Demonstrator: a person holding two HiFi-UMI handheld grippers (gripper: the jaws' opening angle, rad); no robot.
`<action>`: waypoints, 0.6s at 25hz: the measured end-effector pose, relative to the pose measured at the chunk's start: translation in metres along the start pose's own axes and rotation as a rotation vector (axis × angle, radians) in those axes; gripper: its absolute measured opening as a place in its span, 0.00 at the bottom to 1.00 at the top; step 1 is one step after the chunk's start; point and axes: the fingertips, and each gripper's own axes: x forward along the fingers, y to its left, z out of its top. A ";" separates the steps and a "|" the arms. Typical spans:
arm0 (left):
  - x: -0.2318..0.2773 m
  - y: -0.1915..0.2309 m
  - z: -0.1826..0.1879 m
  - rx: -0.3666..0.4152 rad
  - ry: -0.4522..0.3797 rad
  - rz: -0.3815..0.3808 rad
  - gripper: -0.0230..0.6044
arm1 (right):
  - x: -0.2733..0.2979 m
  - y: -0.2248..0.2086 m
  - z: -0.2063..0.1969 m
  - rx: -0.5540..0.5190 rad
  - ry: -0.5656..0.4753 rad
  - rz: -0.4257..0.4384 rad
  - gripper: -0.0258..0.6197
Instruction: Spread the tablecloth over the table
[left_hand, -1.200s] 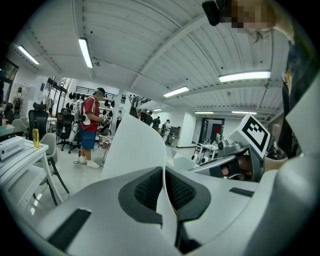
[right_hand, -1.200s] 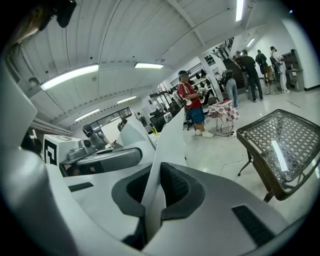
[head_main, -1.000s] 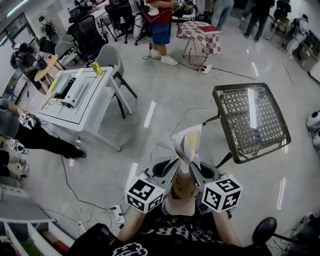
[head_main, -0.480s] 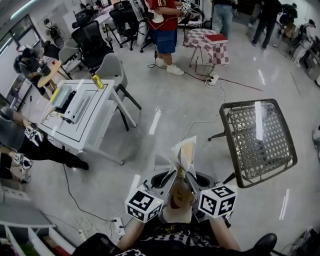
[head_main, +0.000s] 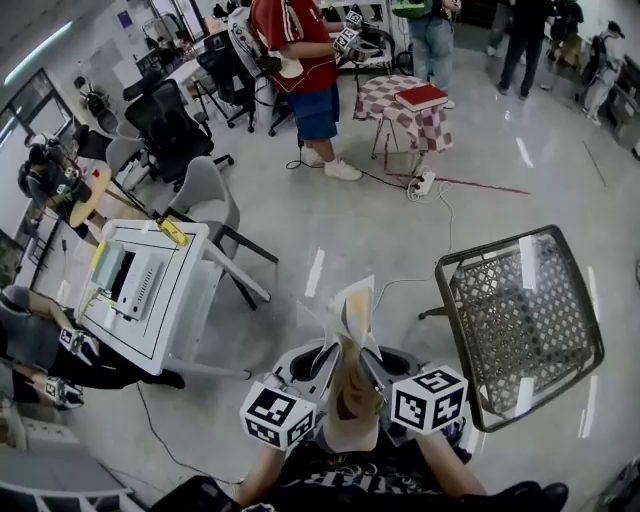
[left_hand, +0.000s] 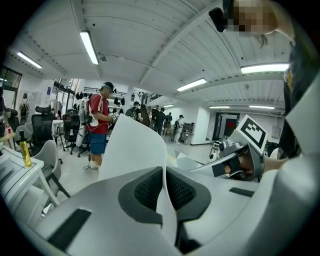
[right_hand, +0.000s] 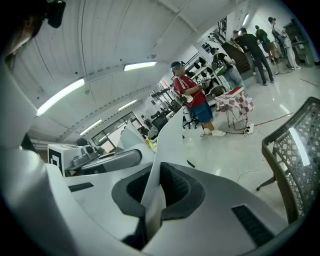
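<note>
A folded cream-white tablecloth (head_main: 350, 340) stands up between my two grippers, close to my body. My left gripper (head_main: 320, 365) is shut on the tablecloth's (left_hand: 132, 145) left edge, the pads pinching the fabric. Right beside it, my right gripper (head_main: 383, 365) is shut on the cloth's (right_hand: 169, 142) other edge. The dark table with a mesh top (head_main: 520, 320) stands bare on the floor to my right, apart from both grippers. The mesh table (right_hand: 300, 155) also fills the right edge of the right gripper view.
A white table carrying a printer-like device (head_main: 140, 290) stands to my left with a grey chair (head_main: 205, 195) behind it. A person in a red shirt (head_main: 295, 50), a checkered-cloth table (head_main: 405, 100) and a power strip (head_main: 420, 185) with cables lie ahead.
Both grippers have travelled forward together, keeping their grip on the cloth. The mesh table and the white table have slid lower and closer in the head view.
</note>
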 end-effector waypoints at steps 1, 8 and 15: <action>0.009 0.006 0.007 0.007 -0.006 -0.001 0.07 | 0.006 -0.005 0.010 -0.008 -0.002 0.005 0.06; 0.054 0.025 0.039 -0.002 -0.038 -0.003 0.07 | 0.020 -0.033 0.051 -0.019 -0.008 0.011 0.06; 0.095 0.020 0.056 0.031 -0.019 -0.077 0.07 | 0.012 -0.068 0.072 0.025 -0.050 -0.053 0.07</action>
